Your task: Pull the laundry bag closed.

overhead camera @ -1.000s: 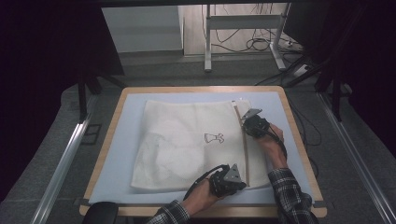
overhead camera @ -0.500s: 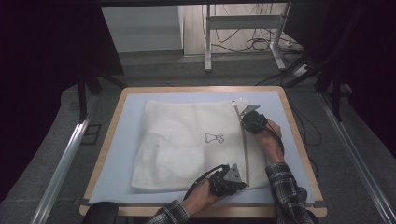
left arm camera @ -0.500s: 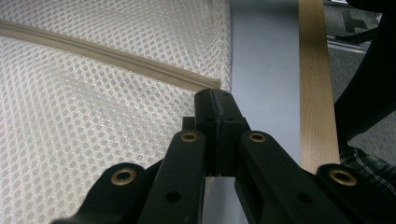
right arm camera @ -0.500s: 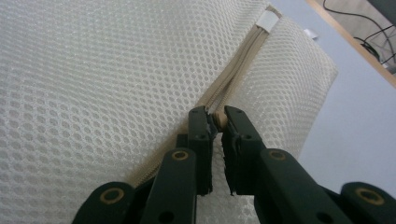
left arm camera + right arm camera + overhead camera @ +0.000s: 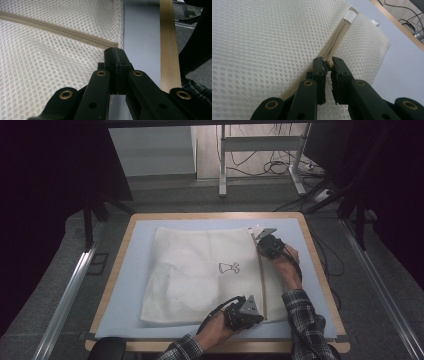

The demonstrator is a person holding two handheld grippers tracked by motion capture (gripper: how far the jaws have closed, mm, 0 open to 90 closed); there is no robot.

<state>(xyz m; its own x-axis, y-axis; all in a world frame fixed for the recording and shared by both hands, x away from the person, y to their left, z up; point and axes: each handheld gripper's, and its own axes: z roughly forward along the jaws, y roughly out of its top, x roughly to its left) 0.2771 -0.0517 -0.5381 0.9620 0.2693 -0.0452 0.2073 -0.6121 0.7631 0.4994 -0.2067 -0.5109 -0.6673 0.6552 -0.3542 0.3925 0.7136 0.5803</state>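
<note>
A: High view hid both jaw sets under hands; tiny black dress print on bag (image 5: 200, 275) seen, no readable writing.

B: Lay flat on mat (image 5: 130, 285). Right gripper (image 5: 328, 64) pinched zipper pull (image 5: 330, 64) near far end, beside blank white tag (image 5: 350, 15). Left gripper (image 5: 115, 52) clamped shut at bag's near edge by zipper (image 5: 57, 30) end; cloth between pads unclear.

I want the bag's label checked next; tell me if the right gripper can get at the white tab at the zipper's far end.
Probably yes. The right gripper sits on the zipper, and the white tab lies just ahead along it on the mesh bag, with nothing between.
</note>
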